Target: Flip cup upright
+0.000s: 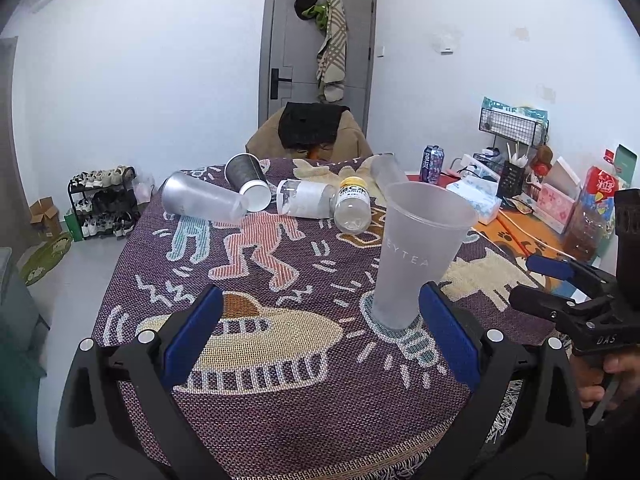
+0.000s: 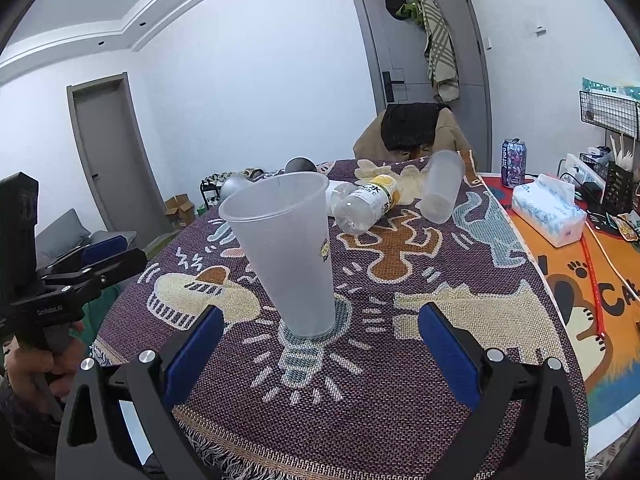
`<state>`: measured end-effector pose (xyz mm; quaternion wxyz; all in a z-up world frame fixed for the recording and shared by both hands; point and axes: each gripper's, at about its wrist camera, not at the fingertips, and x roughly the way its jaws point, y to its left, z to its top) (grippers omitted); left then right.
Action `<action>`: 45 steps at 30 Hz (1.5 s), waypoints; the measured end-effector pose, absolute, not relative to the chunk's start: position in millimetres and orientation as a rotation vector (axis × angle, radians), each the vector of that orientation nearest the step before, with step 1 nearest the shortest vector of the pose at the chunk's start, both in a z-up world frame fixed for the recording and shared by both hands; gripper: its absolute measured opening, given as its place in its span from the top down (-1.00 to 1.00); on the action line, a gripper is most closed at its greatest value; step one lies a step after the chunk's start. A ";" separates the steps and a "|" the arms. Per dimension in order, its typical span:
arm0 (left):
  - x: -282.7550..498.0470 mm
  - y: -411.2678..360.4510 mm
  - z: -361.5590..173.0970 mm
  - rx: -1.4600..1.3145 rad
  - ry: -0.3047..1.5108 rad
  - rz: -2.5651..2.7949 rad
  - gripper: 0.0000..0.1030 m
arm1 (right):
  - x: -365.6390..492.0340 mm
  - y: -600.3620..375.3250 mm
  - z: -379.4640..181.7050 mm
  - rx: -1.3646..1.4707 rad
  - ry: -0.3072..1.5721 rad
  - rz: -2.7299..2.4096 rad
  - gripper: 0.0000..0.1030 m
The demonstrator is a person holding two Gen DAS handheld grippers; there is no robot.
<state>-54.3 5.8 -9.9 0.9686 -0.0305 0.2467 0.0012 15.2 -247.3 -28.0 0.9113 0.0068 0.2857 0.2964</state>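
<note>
The cup (image 1: 420, 256) is seen standing upright, mouth up, on the lightbulb figure of the woven cloth (image 1: 280, 420) that covers the surface, near its front edge. Neither pair of tongs is closed on anything: the left tongs (image 1: 322, 338) are spread wide with the cup's base just beside the right pad, and the right tongs (image 2: 320, 346) are spread wide just short of the cup (image 2: 286, 256).

The flip of this cup is judged done, with release already made. Other cups (image 1: 202, 200) and a bottle (image 1: 352, 206) lie on their sides farther back. If another is to be righted, a long reach across the cloth would be called for, with the standing cup left undisturbed.
</note>
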 end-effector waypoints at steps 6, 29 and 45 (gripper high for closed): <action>-53.4 5.4 -11.2 -0.062 0.503 0.002 -0.89 | 17.7 -245.6 -30.1 0.021 0.595 0.607 -0.85; -51.2 6.6 -11.7 -0.074 0.498 0.035 -0.89 | 19.5 -238.8 -32.3 0.009 0.596 0.606 -0.85; -52.1 6.5 -14.3 -0.065 0.501 0.031 -0.89 | 19.0 -237.8 -34.4 0.011 0.600 0.601 -0.85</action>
